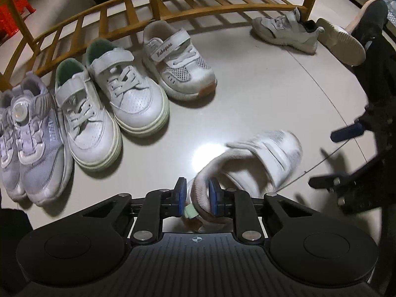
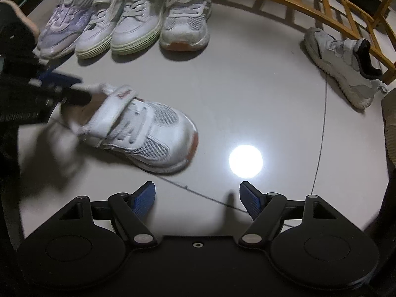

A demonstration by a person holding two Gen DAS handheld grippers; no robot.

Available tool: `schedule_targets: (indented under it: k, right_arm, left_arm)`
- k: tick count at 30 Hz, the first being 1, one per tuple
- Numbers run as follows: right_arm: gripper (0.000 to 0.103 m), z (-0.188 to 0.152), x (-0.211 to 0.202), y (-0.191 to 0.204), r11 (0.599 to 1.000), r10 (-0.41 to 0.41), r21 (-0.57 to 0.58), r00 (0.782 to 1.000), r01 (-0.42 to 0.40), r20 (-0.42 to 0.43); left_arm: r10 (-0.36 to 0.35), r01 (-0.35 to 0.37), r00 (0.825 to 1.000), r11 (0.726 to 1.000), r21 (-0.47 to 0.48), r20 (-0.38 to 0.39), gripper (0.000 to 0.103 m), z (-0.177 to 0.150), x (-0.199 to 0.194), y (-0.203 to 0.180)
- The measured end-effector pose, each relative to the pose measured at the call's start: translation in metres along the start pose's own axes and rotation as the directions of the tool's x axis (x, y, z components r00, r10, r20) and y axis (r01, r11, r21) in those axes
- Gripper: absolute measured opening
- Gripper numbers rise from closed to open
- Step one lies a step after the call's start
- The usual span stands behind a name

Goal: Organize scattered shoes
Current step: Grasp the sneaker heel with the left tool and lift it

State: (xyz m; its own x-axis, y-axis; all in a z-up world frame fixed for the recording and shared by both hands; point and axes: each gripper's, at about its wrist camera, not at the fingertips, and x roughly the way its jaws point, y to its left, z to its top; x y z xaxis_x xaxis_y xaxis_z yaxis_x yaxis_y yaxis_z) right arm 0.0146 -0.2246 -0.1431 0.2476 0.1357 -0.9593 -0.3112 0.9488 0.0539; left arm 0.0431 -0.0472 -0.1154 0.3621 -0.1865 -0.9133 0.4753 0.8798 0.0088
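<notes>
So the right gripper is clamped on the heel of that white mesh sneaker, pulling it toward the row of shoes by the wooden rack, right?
Not quite: the left gripper is clamped on the white mesh sneaker at its heel. The right gripper is open and empty. The left wrist view shows the clamp; the row of shoes by the wooden rack is as you say.

Motion-blurred white sneaker (image 1: 262, 158), heel hidden

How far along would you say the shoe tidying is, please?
Done: the lilac pair, the green-lined pair and one mesh sneaker stand lined up by the rack. In hand: the left gripper grips its mate. Left: the grey sneaker lies apart; the right gripper is open, empty.
</notes>
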Motion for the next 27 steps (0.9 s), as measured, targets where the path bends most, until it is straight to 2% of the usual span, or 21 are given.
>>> schedule_targets:
  k: [6, 11, 12, 14, 16, 27]
  right_arm:
    - [0.078, 0.012, 0.002, 0.002, 1.0, 0.003, 0.024, 1.0, -0.003, 0.03]
    - [0.078, 0.022, 0.003, 0.008, 1.0, -0.005, 0.016, 0.999, 0.004, 0.051]
    - [0.078, 0.024, 0.003, 0.009, 1.0, -0.007, 0.015, 0.999, 0.007, 0.052]
    - [0.078, 0.029, 0.004, 0.012, 1.0, -0.014, 0.004, 0.998, 0.014, 0.055]
    - [0.078, 0.03, 0.003, 0.012, 1.0, -0.014, 0.003, 0.998, 0.014, 0.055]
    - [0.078, 0.043, 0.003, 0.012, 1.0, -0.001, 0.005, 0.998, 0.001, 0.066]
  left_arm:
    - [0.017, -0.017, 1.0, 1.0, -0.013, 0.026, 0.023, 0.0, -0.011, 0.001]
    - [0.03, -0.026, 0.998, 0.998, -0.063, 0.055, 0.023, 0.0, -0.02, 0.009]
    - [0.032, -0.028, 0.998, 0.997, -0.07, 0.055, 0.024, -0.001, -0.02, 0.011]
    - [0.035, -0.03, 0.998, 0.996, -0.085, 0.056, 0.033, -0.002, -0.019, 0.014]
    - [0.037, -0.031, 0.998, 0.995, -0.098, 0.056, 0.034, -0.003, -0.019, 0.016]
    - [-0.041, 0.04, 0.999, 0.996, -0.084, -0.013, 0.034, -0.012, -0.006, 0.006]
